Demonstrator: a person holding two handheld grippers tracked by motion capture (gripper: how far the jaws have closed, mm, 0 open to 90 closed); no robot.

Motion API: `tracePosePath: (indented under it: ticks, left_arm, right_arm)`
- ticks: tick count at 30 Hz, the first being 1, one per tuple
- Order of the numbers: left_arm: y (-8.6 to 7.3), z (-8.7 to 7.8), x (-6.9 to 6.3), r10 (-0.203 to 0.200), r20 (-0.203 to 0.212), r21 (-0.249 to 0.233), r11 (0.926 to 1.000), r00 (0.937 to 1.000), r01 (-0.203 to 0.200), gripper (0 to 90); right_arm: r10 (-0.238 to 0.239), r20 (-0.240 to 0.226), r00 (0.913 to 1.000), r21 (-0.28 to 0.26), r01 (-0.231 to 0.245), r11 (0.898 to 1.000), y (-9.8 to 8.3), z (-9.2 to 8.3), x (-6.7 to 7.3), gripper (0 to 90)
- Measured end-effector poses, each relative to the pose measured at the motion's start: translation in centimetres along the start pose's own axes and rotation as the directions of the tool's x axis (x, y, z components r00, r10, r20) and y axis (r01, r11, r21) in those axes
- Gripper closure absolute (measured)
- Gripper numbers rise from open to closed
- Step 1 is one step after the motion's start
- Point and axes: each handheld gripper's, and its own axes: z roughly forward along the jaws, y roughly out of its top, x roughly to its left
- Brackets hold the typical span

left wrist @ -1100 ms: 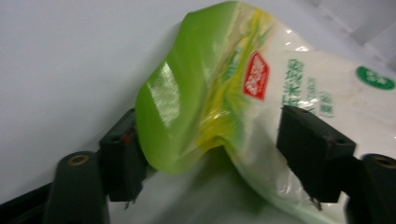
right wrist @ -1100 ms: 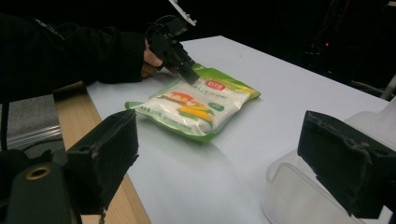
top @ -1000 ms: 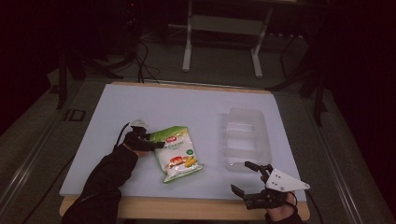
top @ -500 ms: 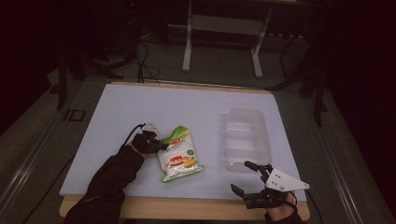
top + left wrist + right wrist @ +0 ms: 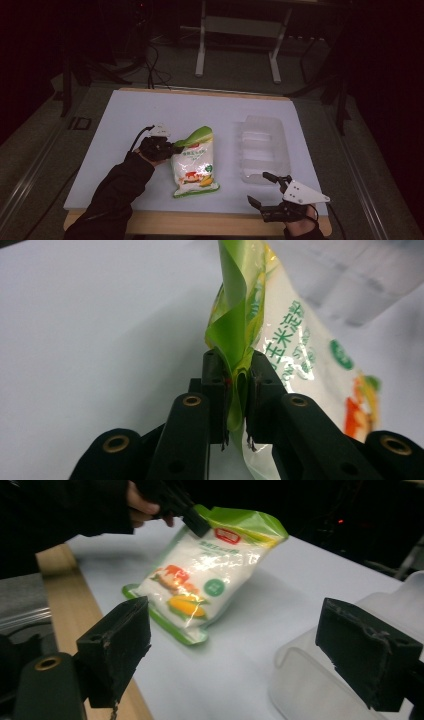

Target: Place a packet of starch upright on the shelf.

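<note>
A white pouch with green edges and a fruit picture, the bag (image 5: 194, 162), rests its bottom edge on the white table (image 5: 125, 115) while its top corner is raised. My left gripper (image 5: 176, 147) is shut on that green top corner (image 5: 235, 347); its jaws have just been closing on it. In the right gripper view the bag (image 5: 205, 575) leans up toward the left hand. My right gripper (image 5: 264, 189) stands open at the table's front right edge, nothing between its fingers, just in front of a clear plastic container (image 5: 262, 147).
The clear plastic container (image 5: 350, 645) lies at the table's right, its near rim close to my right gripper. A wooden strip (image 5: 200, 222) edges the table front. Dark stands and cables fill the floor beyond the far edge.
My left gripper moved right onto the bag's top corner, closed on it and lifted it, so the bag's top now stands off the table. The right gripper has not moved.
</note>
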Motion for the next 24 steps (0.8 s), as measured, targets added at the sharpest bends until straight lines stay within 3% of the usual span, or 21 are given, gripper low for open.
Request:
tracePosePath:
  ticks: [7, 9, 11, 17, 24]
  left_arm:
    - [0.8, -1.3, -1.6, 0.031, 0.023, -0.028, 0.9991, 0.9992, -0.031, 82.0]
    - [0.8, -1.3, -1.6, 0.031, 0.023, -0.028, 0.9991, 0.9992, -0.031, 82.1]
    - [1.0, -1.9, -2.5, 0.051, 0.021, -0.037, 0.998, 0.9985, -0.05, 82.1]
    - [1.2, -2.5, -3.4, 0.073, 0.024, -0.041, 0.9966, 0.9971, -0.072, 82.2]
    - [1.6, -3.2, -4.7, 0.092, 0.043, -0.06, 0.9942, 0.9948, -0.09, 82.6]
  right_arm:
    - [0.038, 0.045, 0.9983, -0.08, -0.034, 0.996, 0.3, -0.9, -0.4, 13.9]
    - [0.035, 0.049, 0.9982, -0.083, -0.031, 0.996, 0.4, -1.0, -0.5, 13.9]
    - [0.022, 0.062, 0.9978, -0.097, -0.016, 0.995, 0.5, -1.1, -0.5, 13.9]
    - [0.008, 0.057, 0.9983, -0.068, -0.004, 0.998, 0.6, -0.9, -0.3, 14.5]
    - [0.071, 0.072, 0.9949, -0.077, -0.065, 0.995, 0.8, -1.1, -0.5, 13.0]
